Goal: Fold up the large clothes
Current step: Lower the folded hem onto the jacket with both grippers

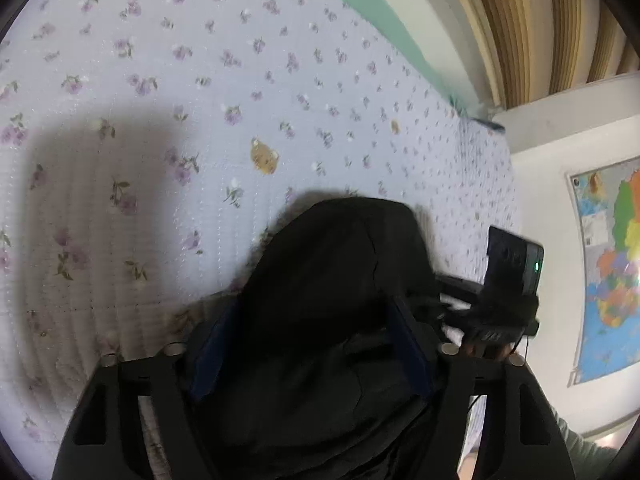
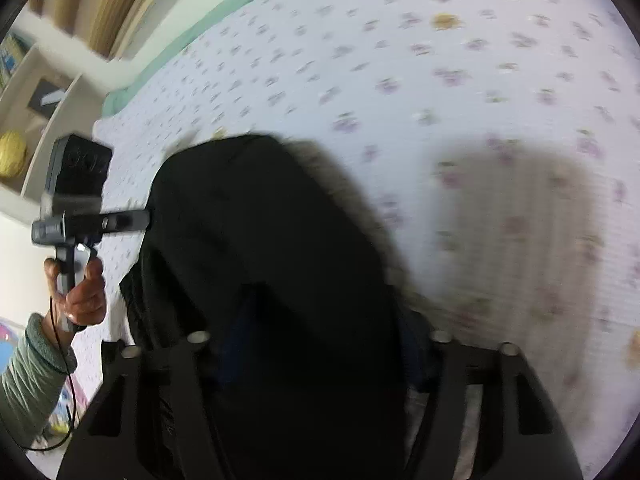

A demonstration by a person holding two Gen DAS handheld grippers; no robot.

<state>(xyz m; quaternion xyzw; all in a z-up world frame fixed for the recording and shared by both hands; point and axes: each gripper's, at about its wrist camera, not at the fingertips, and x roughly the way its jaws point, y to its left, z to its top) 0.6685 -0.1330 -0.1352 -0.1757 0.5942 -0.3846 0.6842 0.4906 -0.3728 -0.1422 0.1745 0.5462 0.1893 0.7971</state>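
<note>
A large black garment with a fur-trimmed edge hangs bunched between both grippers above the bed. My left gripper is shut on the black garment; its blue pads press into the cloth. My right gripper is also shut on the same garment, which covers its fingers. The right gripper's body shows in the left wrist view, close beside the cloth. The left gripper's body shows in the right wrist view, held by a hand, its fingers reaching into the cloth.
A floral quilted bedspread covers the bed below, with a green sheet edge at the far side. A map poster hangs on the wall. Shelves with a yellow ball stand beside the bed.
</note>
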